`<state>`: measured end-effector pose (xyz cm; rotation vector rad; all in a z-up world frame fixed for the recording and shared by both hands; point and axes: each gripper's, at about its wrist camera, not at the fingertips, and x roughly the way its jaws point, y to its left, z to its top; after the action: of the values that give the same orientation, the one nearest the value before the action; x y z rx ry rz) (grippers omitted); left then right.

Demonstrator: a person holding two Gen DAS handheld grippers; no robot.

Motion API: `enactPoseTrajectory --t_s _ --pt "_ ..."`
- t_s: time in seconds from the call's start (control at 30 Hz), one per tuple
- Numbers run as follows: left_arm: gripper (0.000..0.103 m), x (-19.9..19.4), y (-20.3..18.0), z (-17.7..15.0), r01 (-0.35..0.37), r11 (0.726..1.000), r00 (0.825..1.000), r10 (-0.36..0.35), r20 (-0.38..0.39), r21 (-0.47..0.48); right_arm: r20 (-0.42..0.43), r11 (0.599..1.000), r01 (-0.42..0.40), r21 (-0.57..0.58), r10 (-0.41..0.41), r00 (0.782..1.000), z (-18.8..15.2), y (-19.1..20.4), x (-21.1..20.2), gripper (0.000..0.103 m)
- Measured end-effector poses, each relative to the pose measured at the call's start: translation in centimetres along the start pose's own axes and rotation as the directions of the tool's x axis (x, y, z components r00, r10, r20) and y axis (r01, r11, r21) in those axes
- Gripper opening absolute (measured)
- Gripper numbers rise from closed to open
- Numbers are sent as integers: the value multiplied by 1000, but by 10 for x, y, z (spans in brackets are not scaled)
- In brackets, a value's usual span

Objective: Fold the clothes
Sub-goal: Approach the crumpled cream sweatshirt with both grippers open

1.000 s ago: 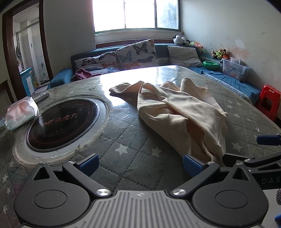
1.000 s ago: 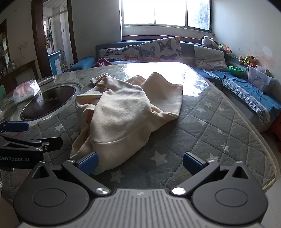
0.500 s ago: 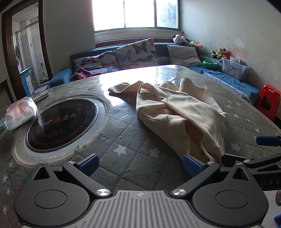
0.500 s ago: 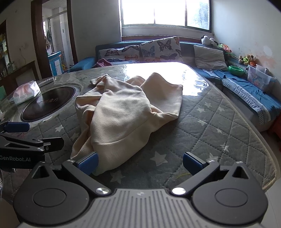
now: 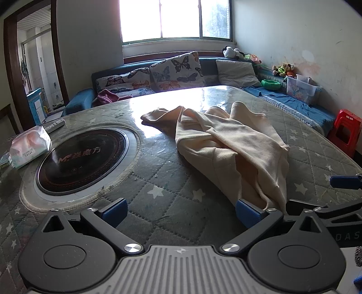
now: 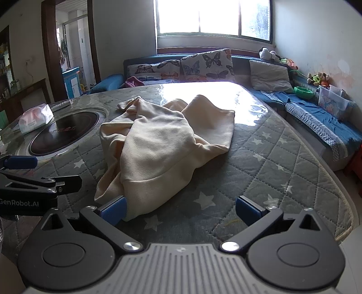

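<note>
On table (image 5: 158,190), right of the inset cooktop (image 5: 81,156): cream garment (image 5: 230,144) crumpled, unfolded. Left tool (image 5: 179,211) and right tool (image 6: 179,209) both wide open, empty, at its near hem. Soft, light, floppy, probably; pinch hem corners.

- Window (image 5: 174,19) in the far wall, bright daylight glaring off the table (image 5: 172,97)
- Blue sofa (image 6: 316,113) along the back and right walls, butterfly cushions (image 5: 176,71), grey pillow (image 6: 269,75)
- Red stool (image 5: 345,130) at right
- Doorway (image 5: 34,74) at left
</note>
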<state>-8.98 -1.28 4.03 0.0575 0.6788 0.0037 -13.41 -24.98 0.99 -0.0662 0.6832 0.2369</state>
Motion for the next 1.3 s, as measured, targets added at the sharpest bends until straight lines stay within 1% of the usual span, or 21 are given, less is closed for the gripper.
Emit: enactPoseTrajectory --t_s 0.37,0.7,1.3 --pt "103 -2 -1 0 0 1000 1000 0 1 6 5 1000 4 2 -5 1000 -3 -1 -5 103" --pt "103 1 -1 5 -2 1000 1000 2 -3 10 6 1000 -2 8 1 1000 3 -1 -1 103" --pt "103 23 8 26 5 1000 1000 -5 -30 5 -1 1000 -16 13 16 1000 30 -4 15 103"
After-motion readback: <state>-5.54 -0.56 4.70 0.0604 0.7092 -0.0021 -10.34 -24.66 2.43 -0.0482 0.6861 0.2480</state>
